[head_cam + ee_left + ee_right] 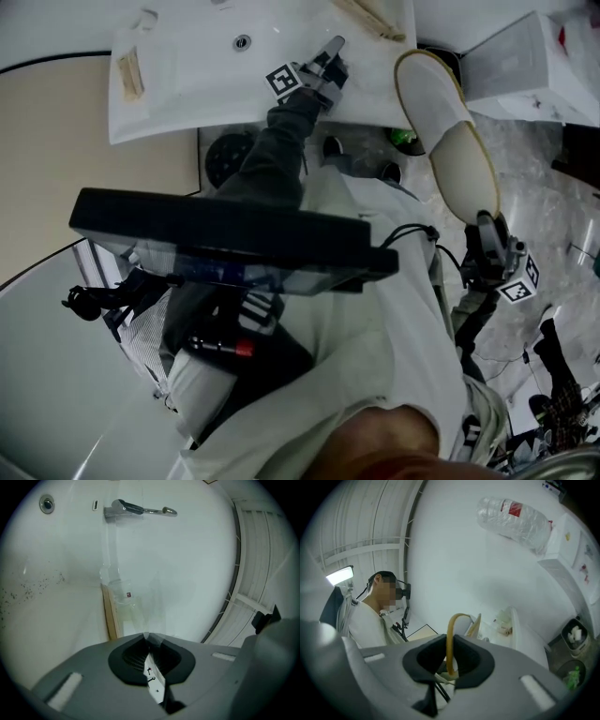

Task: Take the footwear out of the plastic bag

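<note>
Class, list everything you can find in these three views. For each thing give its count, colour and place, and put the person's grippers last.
slipper: one, white with tan edging, right of the head view
plastic bag: one, clear, in front of the left gripper, over the basin
basin: one, white, top of the head view
tap: one, metal, on the basin
plastic bottle: one, clear with red label, top of the right gripper view
left gripper: one, grey, fingers shut on the plastic bag
right gripper: one, grey, fingers shut on the slipper's edging
</note>
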`<action>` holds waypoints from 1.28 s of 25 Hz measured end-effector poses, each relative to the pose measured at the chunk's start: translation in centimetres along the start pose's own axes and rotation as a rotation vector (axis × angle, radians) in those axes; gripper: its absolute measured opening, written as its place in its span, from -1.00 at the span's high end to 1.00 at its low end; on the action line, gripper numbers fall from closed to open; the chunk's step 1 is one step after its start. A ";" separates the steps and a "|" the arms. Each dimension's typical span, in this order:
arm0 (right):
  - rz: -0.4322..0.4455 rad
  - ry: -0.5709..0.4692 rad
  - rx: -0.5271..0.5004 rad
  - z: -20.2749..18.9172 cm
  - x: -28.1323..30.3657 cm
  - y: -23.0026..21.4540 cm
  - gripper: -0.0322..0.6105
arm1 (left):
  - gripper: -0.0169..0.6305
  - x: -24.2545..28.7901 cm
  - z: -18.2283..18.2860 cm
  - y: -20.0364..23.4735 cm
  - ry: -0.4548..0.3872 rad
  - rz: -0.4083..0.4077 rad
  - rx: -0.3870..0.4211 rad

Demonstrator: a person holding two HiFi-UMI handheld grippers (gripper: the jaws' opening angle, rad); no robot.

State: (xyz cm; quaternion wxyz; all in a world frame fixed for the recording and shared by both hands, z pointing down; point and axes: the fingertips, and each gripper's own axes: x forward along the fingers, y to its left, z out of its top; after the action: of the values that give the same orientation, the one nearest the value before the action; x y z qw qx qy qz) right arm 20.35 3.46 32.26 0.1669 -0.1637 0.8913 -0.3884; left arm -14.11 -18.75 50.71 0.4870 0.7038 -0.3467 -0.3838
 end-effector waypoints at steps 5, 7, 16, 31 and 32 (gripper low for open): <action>0.033 -0.051 -0.029 1.4 0.5 0.9 0.76 | 1.00 -0.3 0.1 0.7 0.015 0.025 -0.017; 0.041 -0.056 -0.034 1.6 1.3 1.1 0.76 | 1.00 -0.1 -0.4 0.7 0.049 0.031 -0.018; 0.047 -0.059 0.037 0.1 7.1 -3.6 0.76 | 1.00 0.9 -2.1 1.2 0.143 0.064 0.038; -0.023 -0.102 0.340 -4.8 14.7 -14.9 0.76 | 0.25 1.7 -3.6 2.8 0.245 0.289 0.050; -0.029 -0.119 0.355 -4.8 14.5 -15.5 0.76 | 0.21 1.8 -4.2 3.0 0.287 0.306 0.049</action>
State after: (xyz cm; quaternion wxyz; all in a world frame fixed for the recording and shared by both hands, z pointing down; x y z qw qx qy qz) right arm 7.93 -9.63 44.47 0.2401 -0.1673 0.7949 -0.5315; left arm -9.97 -19.37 54.13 0.5667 0.7020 -0.3861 -0.1926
